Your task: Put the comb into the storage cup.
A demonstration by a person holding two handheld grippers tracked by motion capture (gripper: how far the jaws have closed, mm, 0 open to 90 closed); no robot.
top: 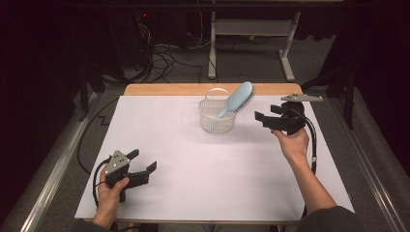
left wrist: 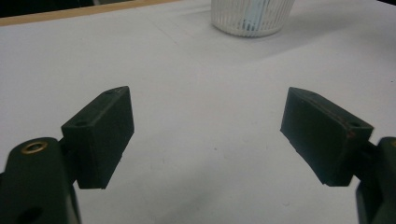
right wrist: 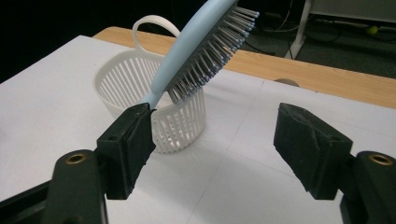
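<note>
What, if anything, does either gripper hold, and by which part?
Nothing is held. The left gripper and the right gripper are both open and empty. The light blue hairbrush stands handle-down in the white basket, apart from both.

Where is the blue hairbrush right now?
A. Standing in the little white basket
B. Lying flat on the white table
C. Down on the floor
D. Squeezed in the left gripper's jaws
A: the hairbrush leans with its handle down inside the basket and its bristle head sticking out over the rim, while the right gripper sits open beside it.
</note>
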